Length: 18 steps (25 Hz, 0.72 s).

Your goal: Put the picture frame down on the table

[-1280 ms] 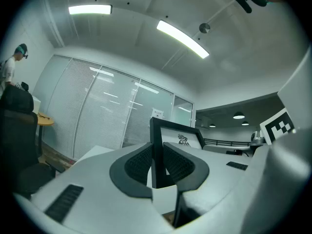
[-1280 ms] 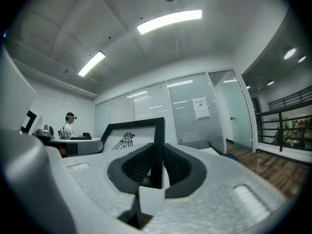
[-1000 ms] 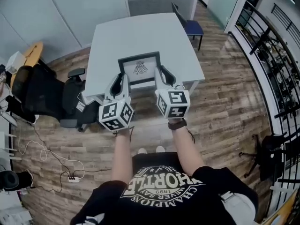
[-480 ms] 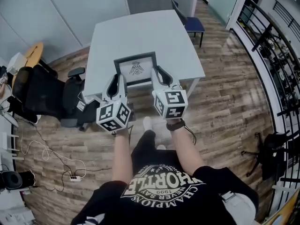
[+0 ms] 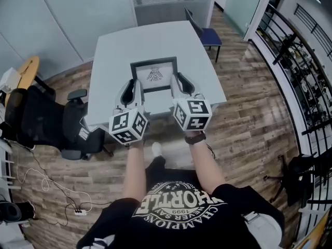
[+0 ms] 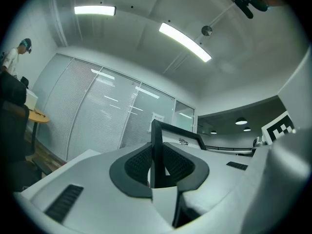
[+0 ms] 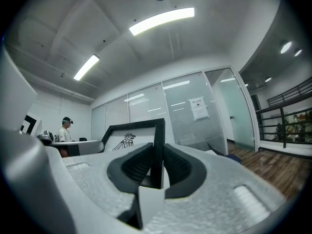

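A black picture frame [image 5: 154,75] with a white mat and a small dark bird emblem is held over the near part of the pale grey table [image 5: 150,40]. My left gripper [image 5: 135,90] is shut on the frame's left edge [image 6: 156,150]. My right gripper [image 5: 176,84] is shut on the frame's right edge [image 7: 158,150]. In both gripper views the thin black edge stands pinched between the dark pads, and the emblem shows on the picture face [image 7: 127,141]. I cannot tell whether the frame touches the tabletop.
A blue chair [image 5: 207,34] stands at the table's far right corner. Black office chairs [image 5: 46,123] crowd the left side. A black railing [image 5: 295,61] runs along the right. Cables and a power strip [image 5: 78,210] lie on the wood floor. A person [image 7: 63,129] sits far off.
The person has stepped closer to the table. Both grippers with the frame now sit further over the tabletop. The grip on the frame is unchanged.
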Available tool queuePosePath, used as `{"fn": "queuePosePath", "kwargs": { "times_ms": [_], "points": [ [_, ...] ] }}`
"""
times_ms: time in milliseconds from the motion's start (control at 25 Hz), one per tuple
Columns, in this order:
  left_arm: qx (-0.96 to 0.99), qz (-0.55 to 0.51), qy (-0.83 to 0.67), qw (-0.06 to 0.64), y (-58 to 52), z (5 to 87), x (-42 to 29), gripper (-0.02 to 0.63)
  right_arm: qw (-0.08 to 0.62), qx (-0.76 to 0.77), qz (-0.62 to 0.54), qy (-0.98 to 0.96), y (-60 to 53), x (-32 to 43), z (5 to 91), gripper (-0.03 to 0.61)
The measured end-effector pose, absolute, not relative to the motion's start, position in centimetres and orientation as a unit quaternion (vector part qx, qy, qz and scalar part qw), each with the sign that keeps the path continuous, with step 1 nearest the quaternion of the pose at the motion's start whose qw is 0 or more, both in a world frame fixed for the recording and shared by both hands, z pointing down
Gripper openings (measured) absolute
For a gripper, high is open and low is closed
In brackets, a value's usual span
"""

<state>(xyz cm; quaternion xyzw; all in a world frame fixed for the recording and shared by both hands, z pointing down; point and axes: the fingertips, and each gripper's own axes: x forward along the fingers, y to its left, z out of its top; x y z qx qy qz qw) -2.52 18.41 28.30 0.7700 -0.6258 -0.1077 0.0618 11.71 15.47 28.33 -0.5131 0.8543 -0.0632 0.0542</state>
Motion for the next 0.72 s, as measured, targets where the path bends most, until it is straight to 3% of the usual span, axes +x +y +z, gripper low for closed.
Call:
{"fn": "queuePosePath", "kwargs": {
  "times_ms": [720],
  "points": [
    [0.773,-0.101,-0.622,0.074,-4.9,28.2,-13.3,0.072,0.040,-0.533,-0.069,0.843,-7.2,0.9,28.4,0.067]
  ]
}}
